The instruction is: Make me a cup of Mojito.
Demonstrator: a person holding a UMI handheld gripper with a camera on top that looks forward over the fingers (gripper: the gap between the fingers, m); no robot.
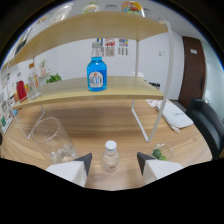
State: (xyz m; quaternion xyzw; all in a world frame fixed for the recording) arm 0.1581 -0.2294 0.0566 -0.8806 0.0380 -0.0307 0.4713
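Mojito-making starts with the small clear bottle [110, 156] standing on the wooden surface [120, 130] between the spread fingers [114, 161], untouched. It looks light, smooth and probably slippery; grip its body below the white cap.

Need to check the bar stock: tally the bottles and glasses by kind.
Blue bottle: 1
Red bottle: 1
Clear bottle on shelf: 1
Small clear bottle between the open gripper fingers: 1
Clear glass: 1
Total: 5
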